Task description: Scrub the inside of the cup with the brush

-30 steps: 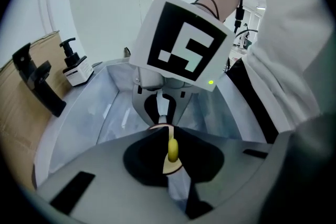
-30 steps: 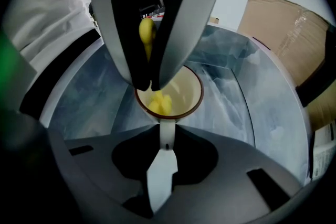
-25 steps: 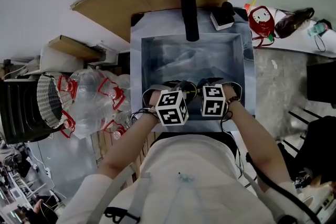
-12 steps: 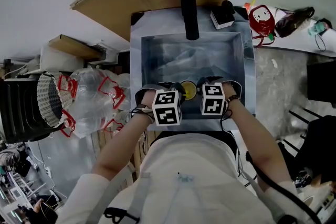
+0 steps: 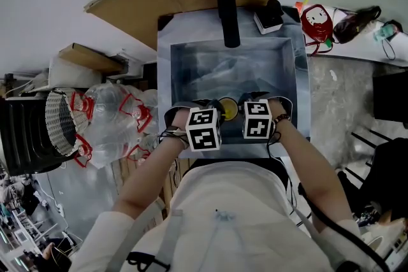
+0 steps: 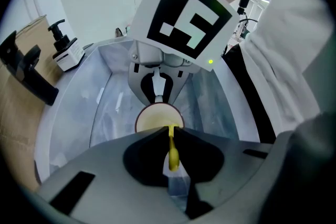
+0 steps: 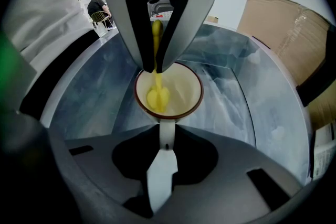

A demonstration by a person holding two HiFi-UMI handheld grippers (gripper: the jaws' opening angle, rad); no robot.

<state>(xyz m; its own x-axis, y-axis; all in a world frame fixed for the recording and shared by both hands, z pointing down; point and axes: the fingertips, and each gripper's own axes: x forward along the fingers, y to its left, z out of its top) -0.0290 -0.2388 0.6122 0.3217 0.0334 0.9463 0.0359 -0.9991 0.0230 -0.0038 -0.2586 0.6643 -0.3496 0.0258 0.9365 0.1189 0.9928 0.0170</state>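
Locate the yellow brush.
Right gripper view, centre: the yellow brush has its head inside the cup, handle clamped by the left gripper, over the sink.

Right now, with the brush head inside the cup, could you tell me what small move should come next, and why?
Probably sweep the brush around the inner wall of the cup. The left gripper is shut on the brush's yellow handle, the head sits low inside the cup, and the right gripper grips the cup's handle over the sink, so scrubbing can begin.
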